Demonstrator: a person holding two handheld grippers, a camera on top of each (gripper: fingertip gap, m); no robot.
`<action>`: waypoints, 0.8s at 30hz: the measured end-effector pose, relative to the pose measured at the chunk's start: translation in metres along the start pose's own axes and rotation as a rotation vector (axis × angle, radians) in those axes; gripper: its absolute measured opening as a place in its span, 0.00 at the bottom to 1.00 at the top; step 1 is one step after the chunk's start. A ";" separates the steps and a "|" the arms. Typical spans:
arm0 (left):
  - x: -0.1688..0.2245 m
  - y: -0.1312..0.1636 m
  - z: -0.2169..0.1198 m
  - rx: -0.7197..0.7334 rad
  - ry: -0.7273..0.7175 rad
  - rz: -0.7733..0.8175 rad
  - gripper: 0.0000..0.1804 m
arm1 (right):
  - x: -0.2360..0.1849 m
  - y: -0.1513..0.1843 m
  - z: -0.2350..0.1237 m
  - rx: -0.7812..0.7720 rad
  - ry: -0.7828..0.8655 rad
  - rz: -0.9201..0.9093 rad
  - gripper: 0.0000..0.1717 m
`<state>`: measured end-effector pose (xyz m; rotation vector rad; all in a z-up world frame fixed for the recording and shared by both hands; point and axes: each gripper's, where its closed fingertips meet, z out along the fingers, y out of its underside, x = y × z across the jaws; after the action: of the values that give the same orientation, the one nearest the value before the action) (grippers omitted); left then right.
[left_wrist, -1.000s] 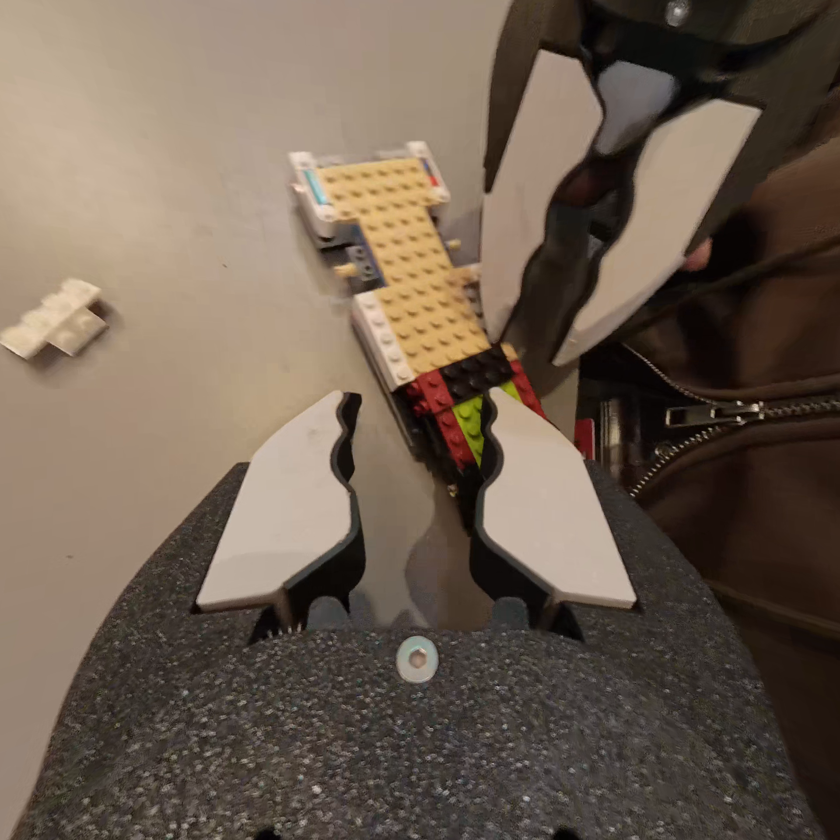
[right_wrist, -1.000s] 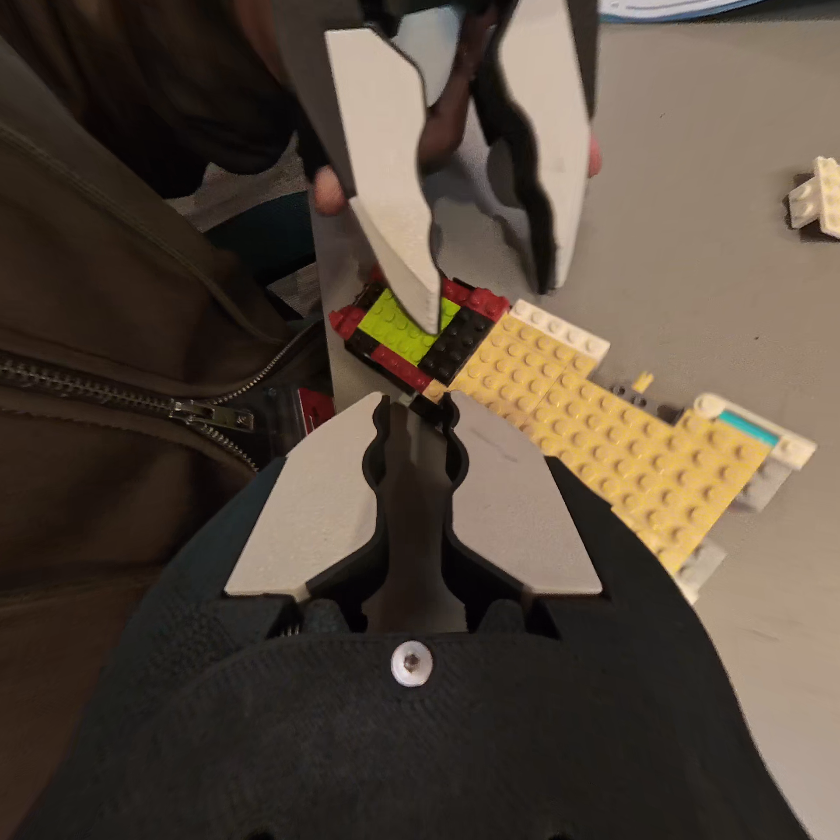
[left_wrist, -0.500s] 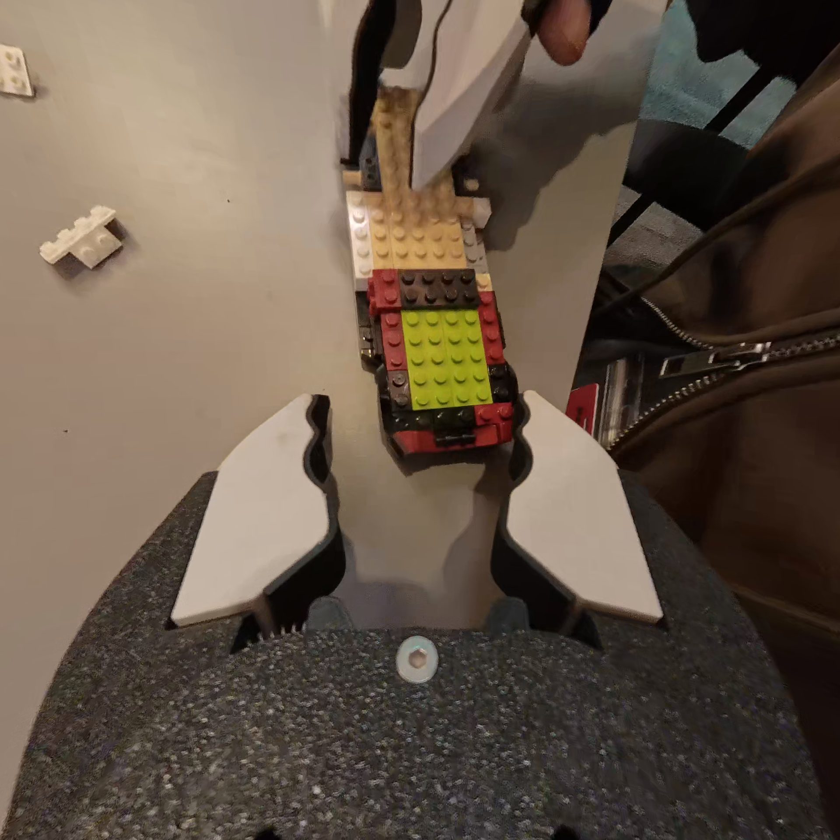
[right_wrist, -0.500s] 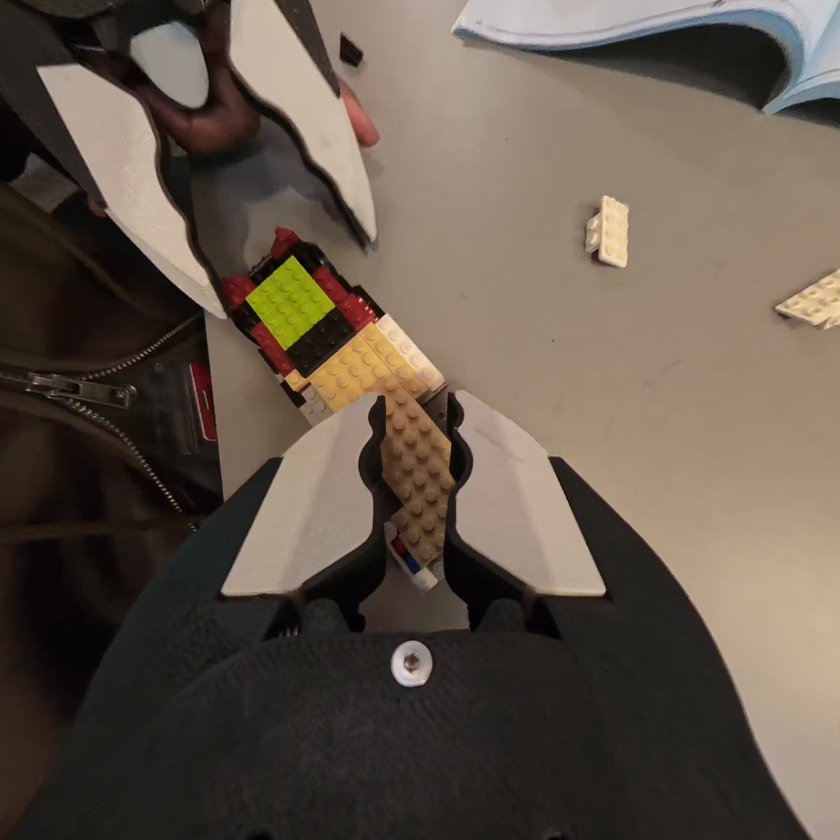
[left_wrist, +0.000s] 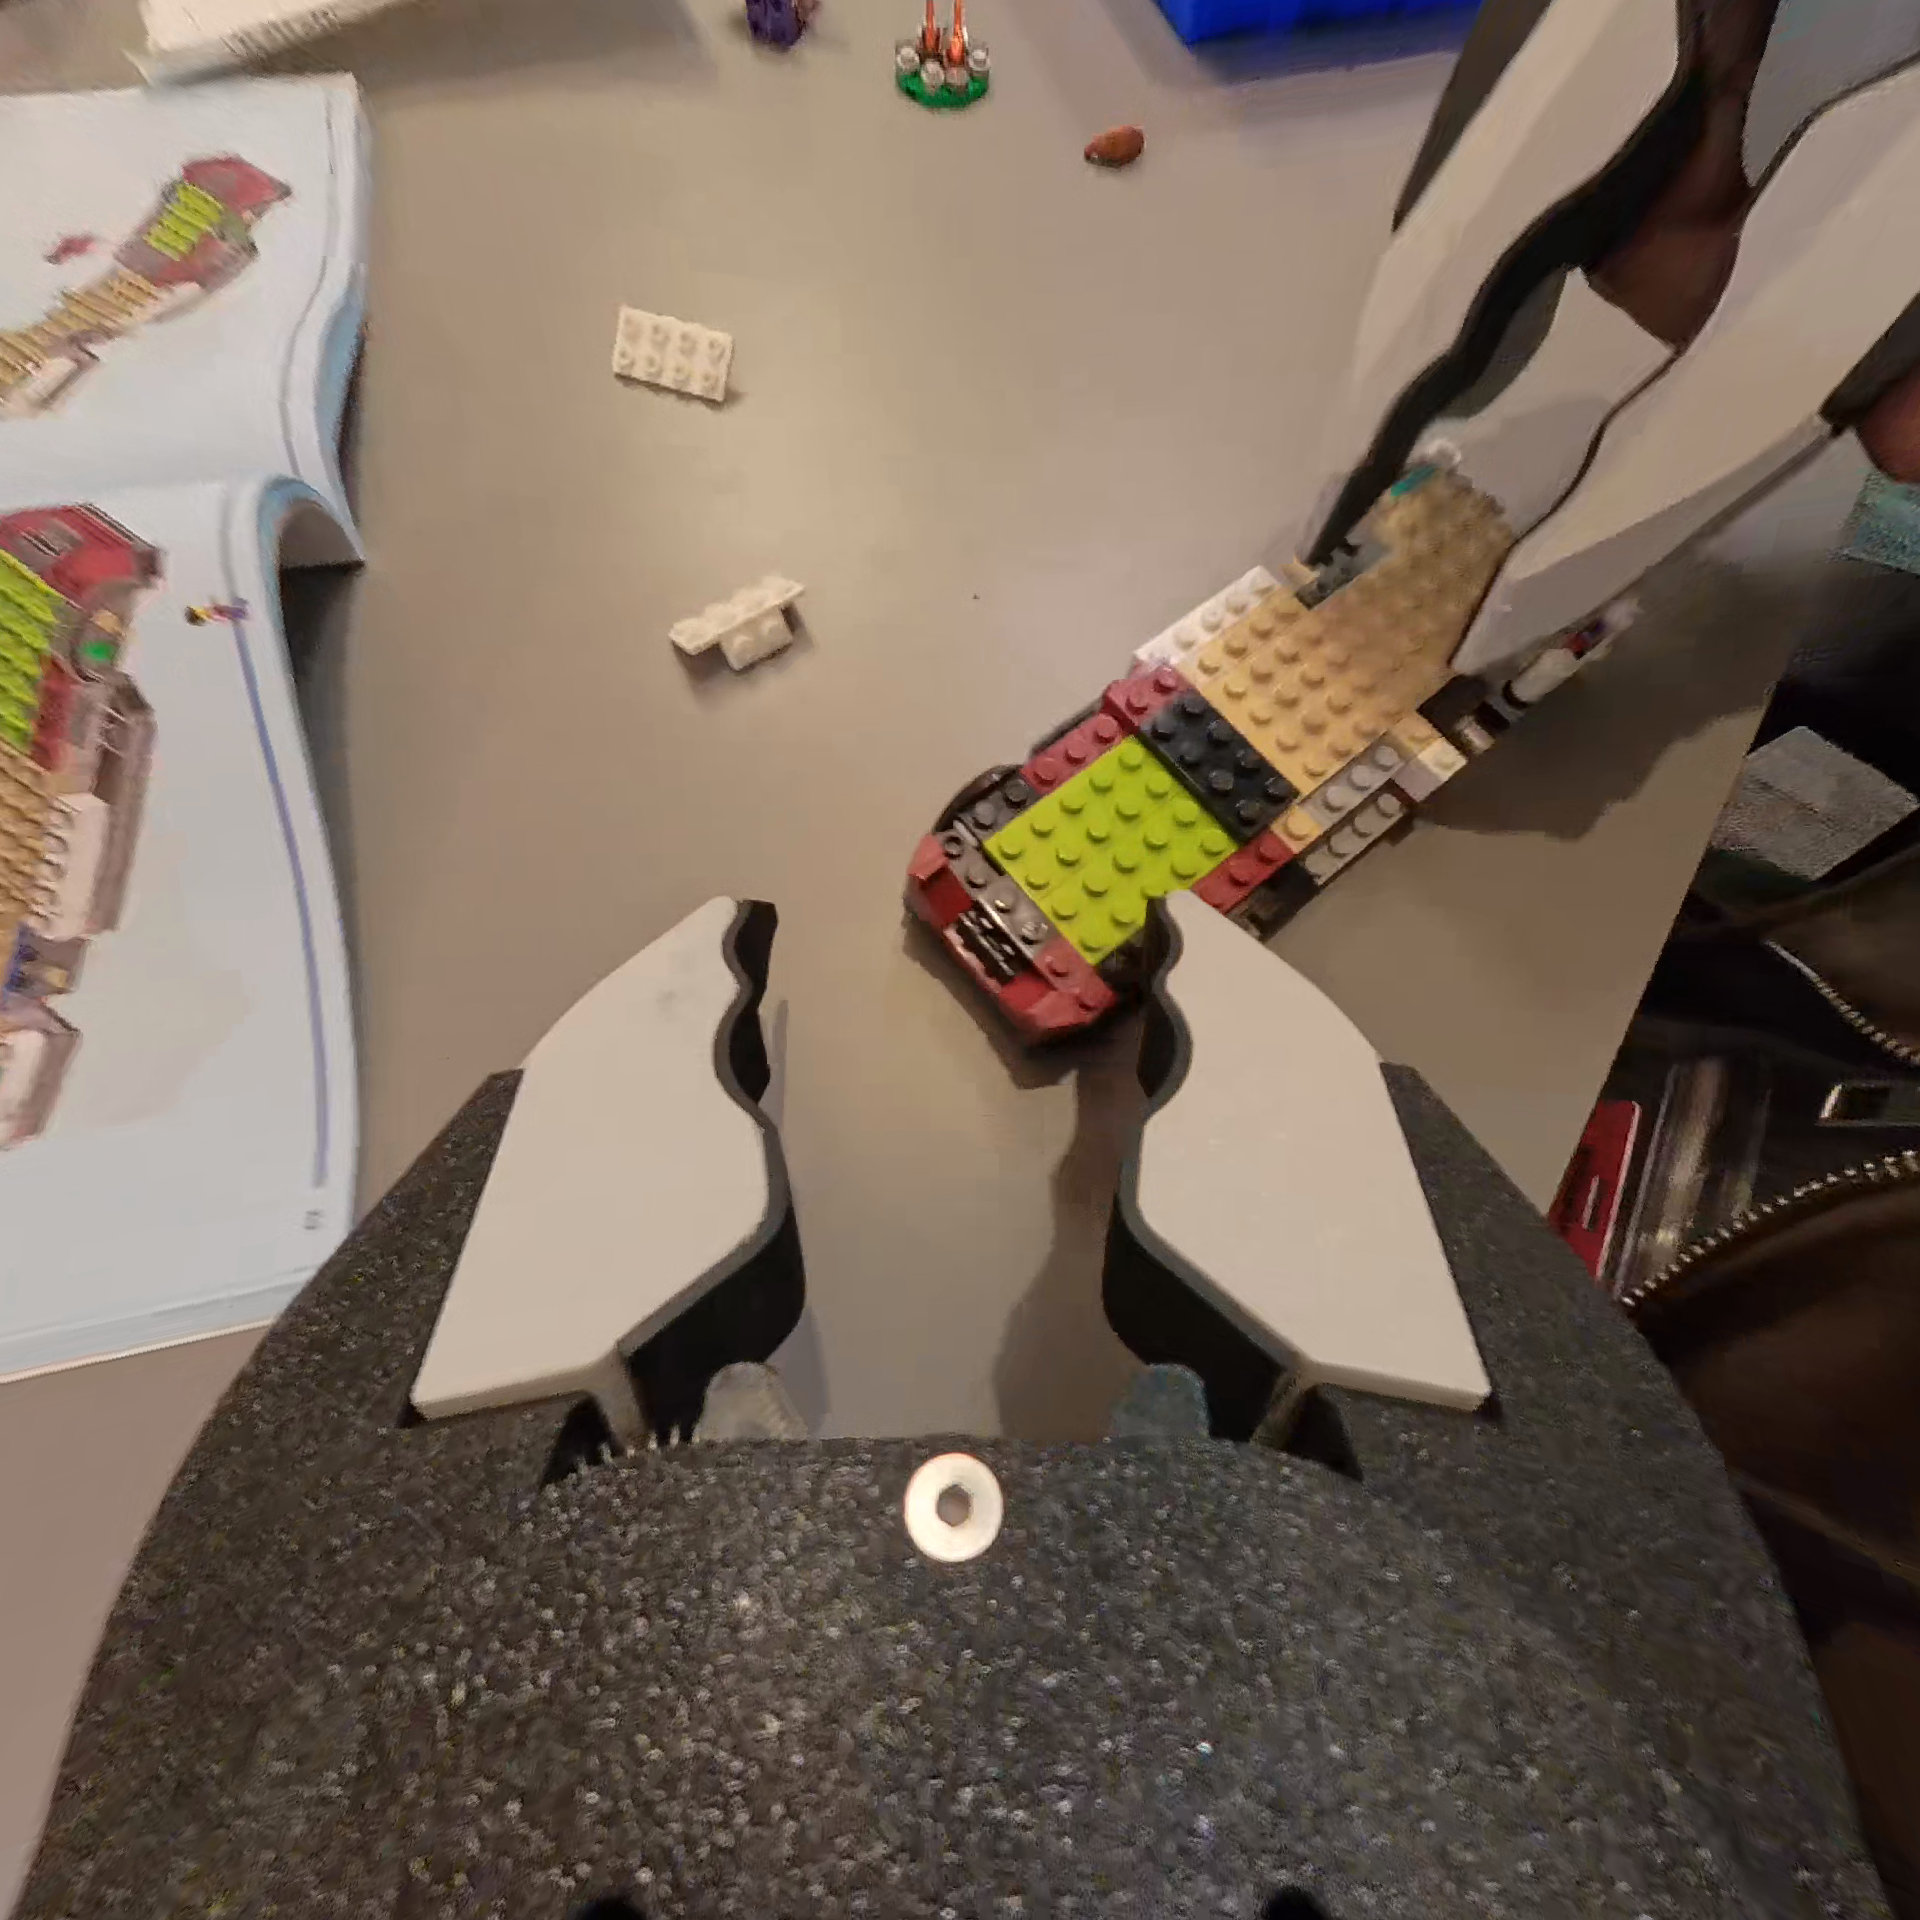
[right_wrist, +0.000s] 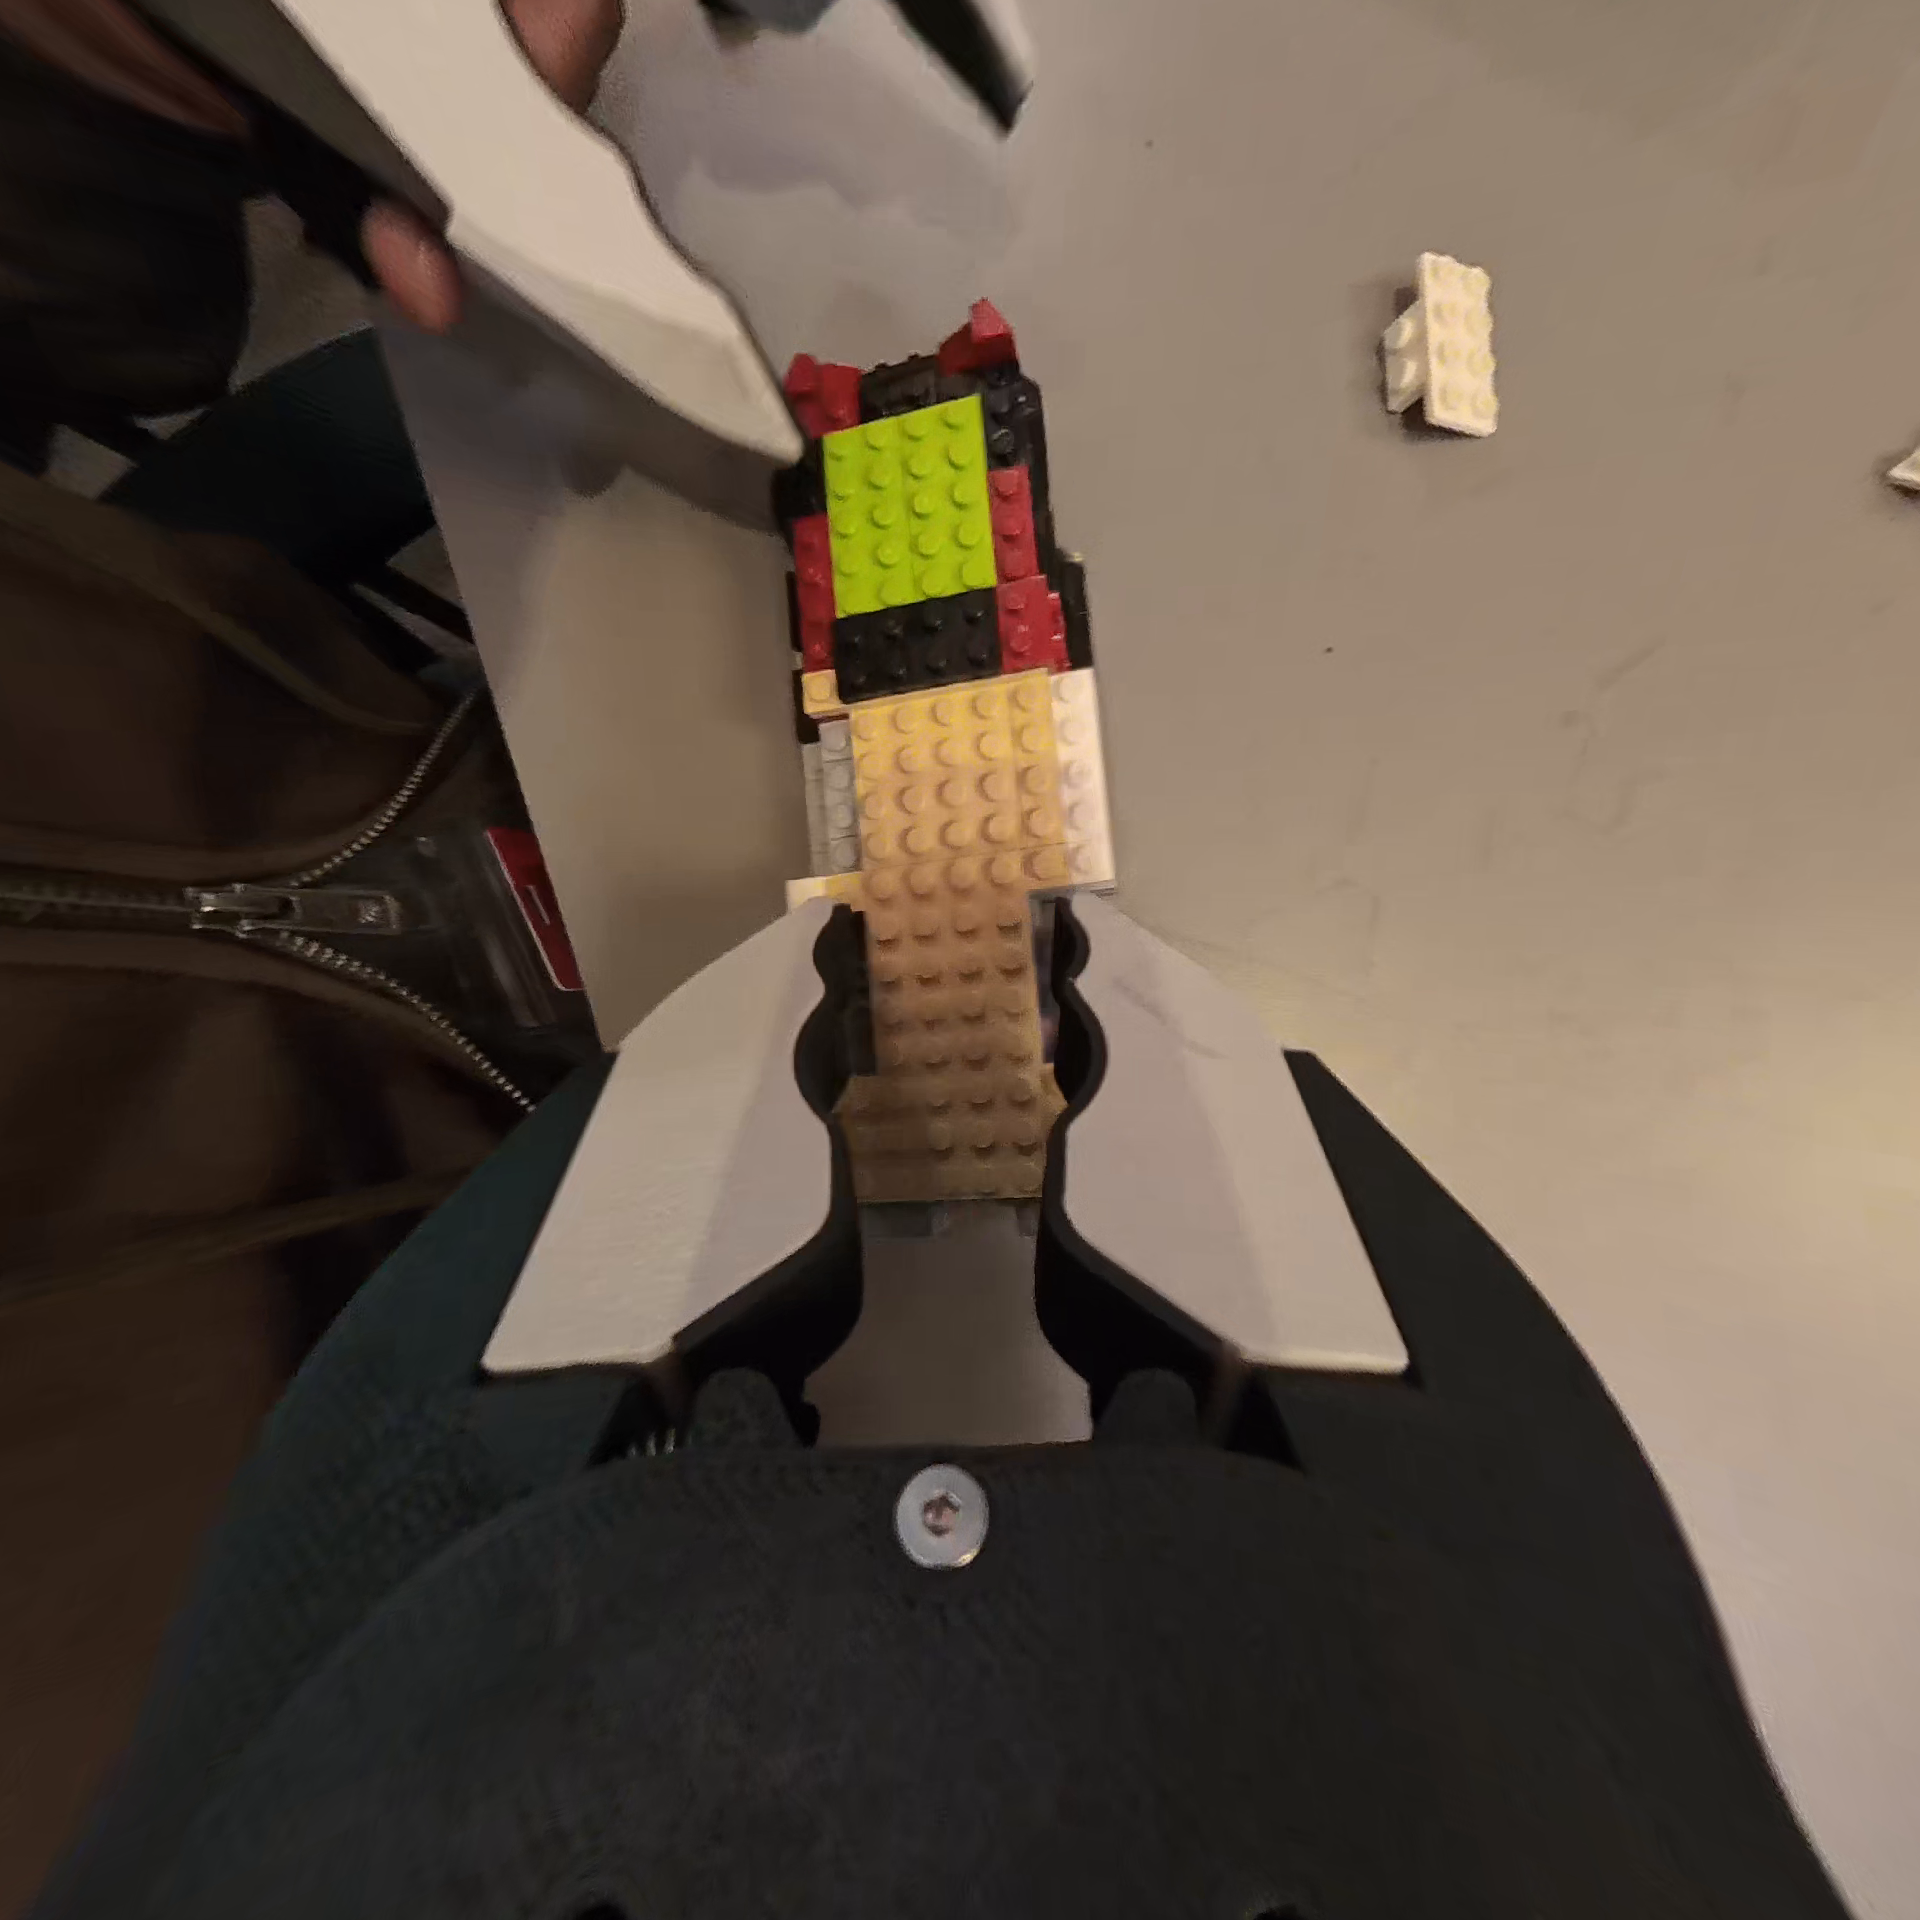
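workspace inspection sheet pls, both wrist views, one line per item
surface: grey table, edge at the person's side
job's things: brick model, tan end between the right gripper's fingers, lime and red end by the left gripper
clutter: two white plates; open booklet; small green piece and brown piece far off
grippers: left gripper open, right finger beside model's nose; right gripper shut on model's narrow tan part
cables: nothing seen
surroundings: brown zipped jacket

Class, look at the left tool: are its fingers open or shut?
Open. The left tool has a wide gap between its fingers, with bare table showing; only its right finger is at the brick model.
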<state>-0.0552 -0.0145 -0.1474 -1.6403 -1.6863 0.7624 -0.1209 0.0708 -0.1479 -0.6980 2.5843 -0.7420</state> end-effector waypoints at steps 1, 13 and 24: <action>0.004 0.005 0.003 -0.015 0.003 -0.005 0.39 | 0.002 0.001 0.000 0.001 0.007 -0.006 0.22; -0.038 -0.005 0.003 0.055 -0.118 0.036 0.35 | -0.030 0.001 0.006 0.018 -0.205 -0.060 0.18; 0.023 -0.010 0.003 0.092 0.210 0.251 0.21 | -0.006 -0.051 0.019 0.273 -0.246 -0.308 0.15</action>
<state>-0.0638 0.0081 -0.1405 -1.8195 -1.2978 0.7451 -0.0891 0.0288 -0.1327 -1.0374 2.1274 -1.0096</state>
